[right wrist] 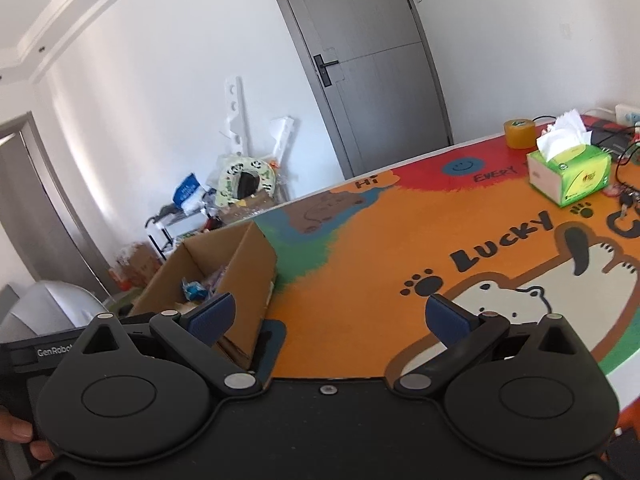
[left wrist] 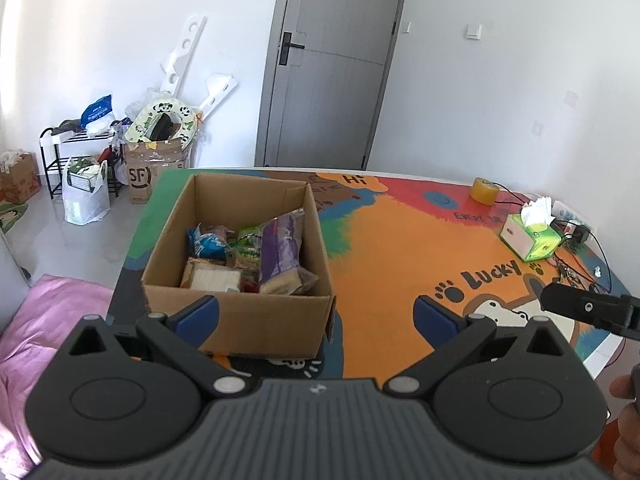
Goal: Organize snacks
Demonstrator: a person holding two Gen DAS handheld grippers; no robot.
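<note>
The snacks (left wrist: 256, 254) lay packed inside an open cardboard box (left wrist: 240, 322) that stood on the table near its left edge, toward the near left corner as the left wrist camera saw it. Among them were a blue packet (left wrist: 208, 242) at the back left, a green packet (left wrist: 250, 246) in the middle, a tall purple packet (left wrist: 282, 250) leaning toward the right wall, and a pale flat pack (left wrist: 210, 278) at the front left; several others were too crumpled together to tell apart. The box flaps stood upright, and its near wall faced the left gripper (left wrist: 316, 316), whose blue-padded fingers were spread wide and held nothing, the left pad (left wrist: 200, 316) in front of that wall. The right gripper (right wrist: 330, 316) was likewise spread wide and empty, raised over the near edge of the table, with the box just to its left and partly hidden behind its left finger. The table carried a bright mat (left wrist: 400, 248) of orange, red and green, printed with paw marks, the word LUCKY and a white cartoon animal. Well apart from the box, toward the far right corner, stood a green tissue box (left wrist: 530, 238) with white tissue sticking up, a roll of yellowish tape (left wrist: 485, 190) beyond it near the far edge, and dark cables (left wrist: 580, 240) along the right edge. Behind the table were a grey door (left wrist: 332, 64), white walls, and by the left wall a black rack (left wrist: 72, 160), bags and a carton marked SF (left wrist: 154, 172). Fingers of a hand (right wrist: 18, 436) showed at the lower left of the right wrist view.
</note>
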